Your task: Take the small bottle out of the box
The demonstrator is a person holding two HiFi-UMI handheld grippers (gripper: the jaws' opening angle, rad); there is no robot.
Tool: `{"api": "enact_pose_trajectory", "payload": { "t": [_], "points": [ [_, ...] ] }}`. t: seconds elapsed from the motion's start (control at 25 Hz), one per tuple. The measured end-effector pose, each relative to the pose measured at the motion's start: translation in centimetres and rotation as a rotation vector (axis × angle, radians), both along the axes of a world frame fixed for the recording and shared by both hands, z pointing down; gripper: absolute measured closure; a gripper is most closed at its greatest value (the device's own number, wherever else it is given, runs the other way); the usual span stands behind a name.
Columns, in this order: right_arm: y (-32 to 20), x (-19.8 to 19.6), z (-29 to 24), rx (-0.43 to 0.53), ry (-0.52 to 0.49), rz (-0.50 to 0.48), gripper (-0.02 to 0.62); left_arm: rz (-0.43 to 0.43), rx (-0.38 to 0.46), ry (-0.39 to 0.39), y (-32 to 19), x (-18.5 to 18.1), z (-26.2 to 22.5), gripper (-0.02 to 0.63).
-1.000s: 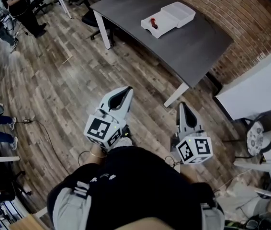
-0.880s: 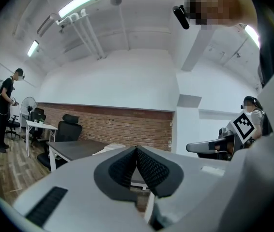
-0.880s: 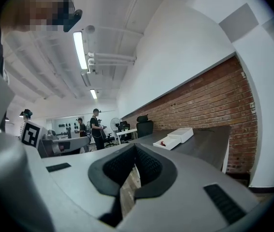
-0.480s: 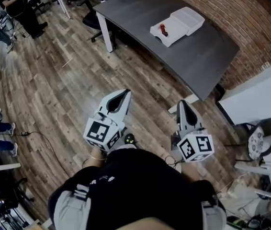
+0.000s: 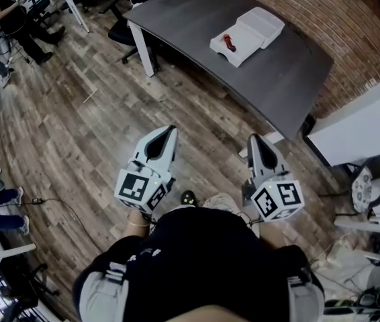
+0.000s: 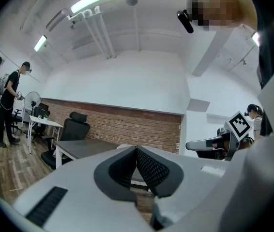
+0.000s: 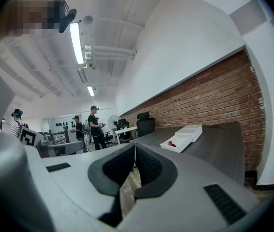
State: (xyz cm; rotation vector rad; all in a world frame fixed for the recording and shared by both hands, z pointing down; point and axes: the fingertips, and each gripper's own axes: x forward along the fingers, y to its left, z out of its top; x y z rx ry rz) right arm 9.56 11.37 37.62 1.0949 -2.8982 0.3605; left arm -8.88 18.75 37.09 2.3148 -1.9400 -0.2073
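Far off on the left, people in dark clothes [image 5: 2,12] are on the brown wooden plank floor [image 5: 69,133]. A black office chair on wheels [image 5: 117,33] sits just beside the left end of the long dark grey table [image 5: 284,79].

Near the bottom, the grey and white left gripper [image 5: 169,131] is held out over the floor. Its two jaws are pressed together at the tips, and nothing is between them. To its right is the grey and white right gripper [image 5: 256,139], close to the near edge of the table. Its jaws are closed tight too, and they hold nothing.

On the far side of the table lies the flat white open box [image 5: 264,24], well apart from both grippers. The small red bottle [image 5: 229,43] lies inside the box, in the half nearer the grippers. The other half of the box has nothing in it.

A red brick wall [image 5: 351,32] runs along behind the table on the right. At the far right edge stands a dark chair with a spotted round seat [image 5: 363,188].
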Motion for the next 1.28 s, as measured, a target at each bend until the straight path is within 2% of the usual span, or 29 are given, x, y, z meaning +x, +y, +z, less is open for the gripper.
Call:
{"api": "enact_pose_trajectory", "payload": {
  "t": [0.2, 0.56, 0.72, 0.88, 1.08, 1.28],
  "points": [
    [-1.2, -0.4, 0.8, -0.029, 0.010, 0.009, 0.586, 0.019, -0.005, 0.003, -1.1, 0.0, 0.2, 0.603],
    [-7.4, -4.5, 0.8, -0.020, -0.011, -0.031, 0.578, -0.061, -0.006, -0.009, -4.6, -4.2, 0.2, 0.603],
    [-10.9, -6.5, 0.7, -0.014, -0.022, -0.042, 0.575, -0.074, -0.005, -0.016, -7.9, -6.1, 0.2, 0.603],
    [-15.1, -7.3, 0.8, -0.019, -0.029, -0.036, 0.574, -0.036, 0.047, 0.007, -11.9, -6.5, -1.2, 0.603],
    [-20.7, -8.6, 1.2, -0.044, -0.044, -0.039, 0.572, -0.052, -0.004, -0.052, -17.1, -7.6, -0.9, 0.603],
    [-25.7, -9.7, 1.4, -0.065, -0.066, -0.053, 0.566, -0.058, -0.032, -0.051, -21.8, -8.4, -1.1, 0.603]
  ]
}}
